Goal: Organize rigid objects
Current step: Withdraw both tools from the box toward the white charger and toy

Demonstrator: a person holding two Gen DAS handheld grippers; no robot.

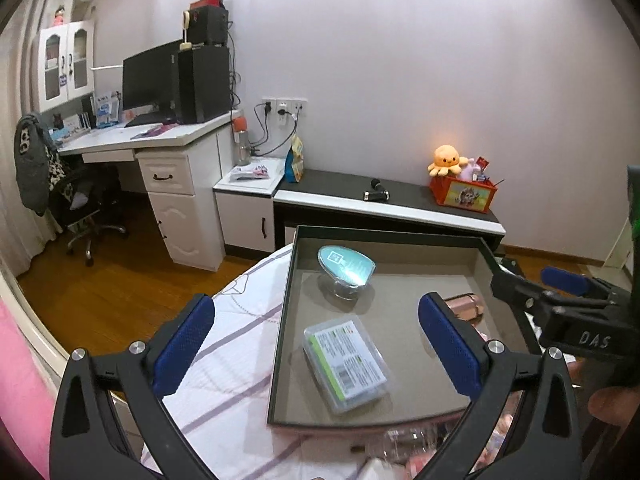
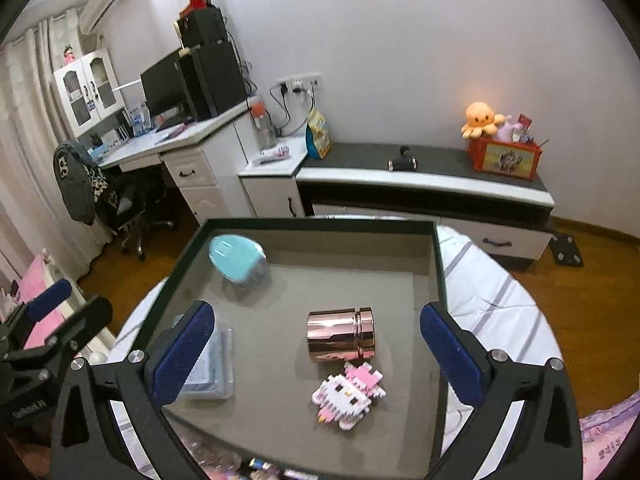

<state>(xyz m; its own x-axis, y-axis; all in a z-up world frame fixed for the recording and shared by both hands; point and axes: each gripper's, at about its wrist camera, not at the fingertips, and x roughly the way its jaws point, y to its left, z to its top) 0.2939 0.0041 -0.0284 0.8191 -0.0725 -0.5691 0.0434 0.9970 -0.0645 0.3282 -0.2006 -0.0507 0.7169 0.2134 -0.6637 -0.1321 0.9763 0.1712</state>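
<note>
A dark-rimmed tray with a grey floor lies on the bed. In it lie a teal-lidded clear case, a flat clear plastic box with a green label, a rose-gold metal canister on its side, and a pink and white block kitten figure. My left gripper is open and empty above the tray's left part. My right gripper is open and empty above the canister. The right gripper also shows in the left wrist view.
The bed has a white sheet with purple stripes. Beyond it stand a low black and white cabinet with an orange toy box, a white desk, and an office chair. Clutter lies at the tray's near edge.
</note>
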